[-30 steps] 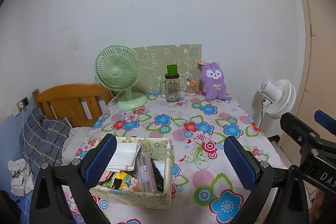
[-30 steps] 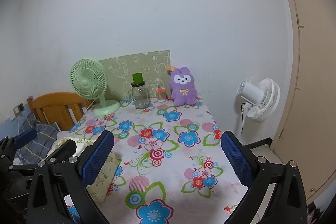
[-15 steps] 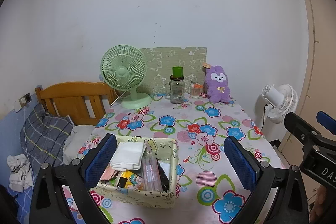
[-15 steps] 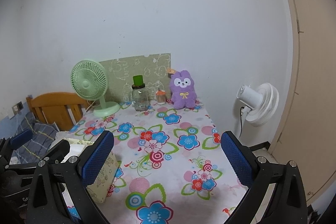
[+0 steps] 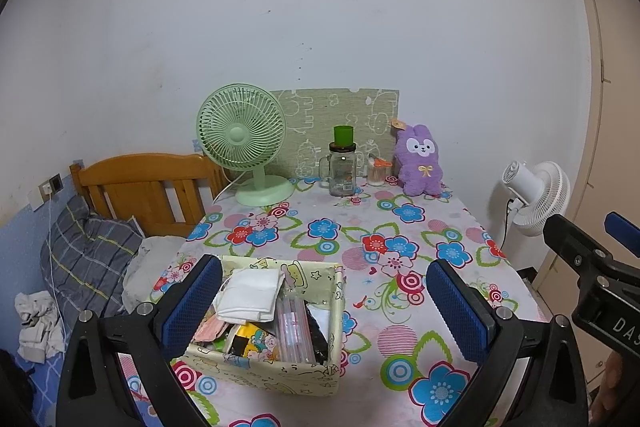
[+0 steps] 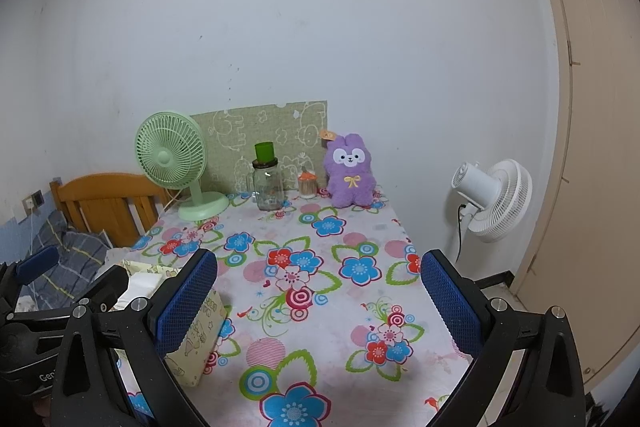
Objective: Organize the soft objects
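at the near edge of the flowered tabletop [image 5: 400, 227], your left gripper [image 5: 324, 307] hangs with its blue fingers [image 5: 192, 303] spread wide and nothing between them. a pale yellow box [image 5: 264, 371] sits just below and between those fingers, toward the left one. it holds a folded white cloth [image 5: 250, 293] lying on top at the back left, with clear tubes, a dark item and colourful packets beside it; you cannot tell what most of these are. your right gripper [image 6: 318, 301] hovers over bare tabletop to the right of the box, its fingers [image 6: 450, 303] also wide apart and holding nothing. from its camera the box [image 6: 198, 331] shows only as a corner behind the left finger. a purple plush rabbit [image 5: 420, 161] sits upright at the far end of the tabletop, well apart from both grippers and close to the wall, with a tag by one ear. just to its left stands a small jar with an orange top [image 5: 377, 173], then a glass mug-jar [image 5: 342, 169] with a green cup on its lid, then a green desk fan [image 5: 246, 143]. a patterned green board [image 5: 340, 115] leans on the wall behind them. a white fan [image 5: 536, 197] stands off the tabletop to the right, and a wooden bed frame [image 5: 140, 183] with a grey checked pillow [image 5: 84, 255] lies to the left.
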